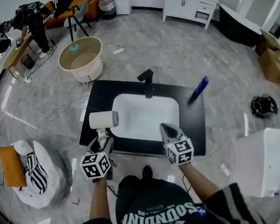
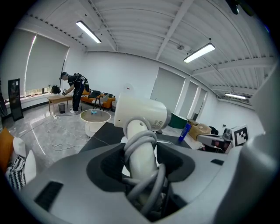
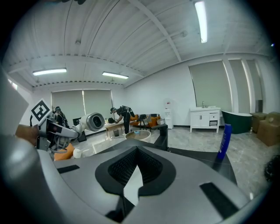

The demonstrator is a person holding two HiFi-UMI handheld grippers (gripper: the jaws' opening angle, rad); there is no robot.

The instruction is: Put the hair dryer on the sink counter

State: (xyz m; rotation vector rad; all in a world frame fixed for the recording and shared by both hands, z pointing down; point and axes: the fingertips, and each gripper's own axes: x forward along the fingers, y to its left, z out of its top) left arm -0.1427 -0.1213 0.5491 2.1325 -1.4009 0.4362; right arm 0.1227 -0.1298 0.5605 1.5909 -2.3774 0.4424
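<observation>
My left gripper (image 1: 102,139) is shut on the handle of a white hair dryer (image 1: 103,119), which has its grey cord wound round the handle. It is held upright over the left front part of the black sink counter (image 1: 96,97), beside the white basin (image 1: 140,116). In the left gripper view the hair dryer (image 2: 140,116) rises from between the jaws of the left gripper (image 2: 141,162). My right gripper (image 1: 169,129) is shut and holds nothing, at the basin's front edge. The right gripper (image 3: 136,151) points across the counter.
A black faucet (image 1: 147,82) stands behind the basin and a blue bottle (image 1: 198,90) on the counter's right part. On the floor are a round beige tub (image 1: 80,57), loose cables, a white bean bag (image 1: 40,172) and a white box (image 1: 271,160). A person (image 1: 29,21) bends over a far table.
</observation>
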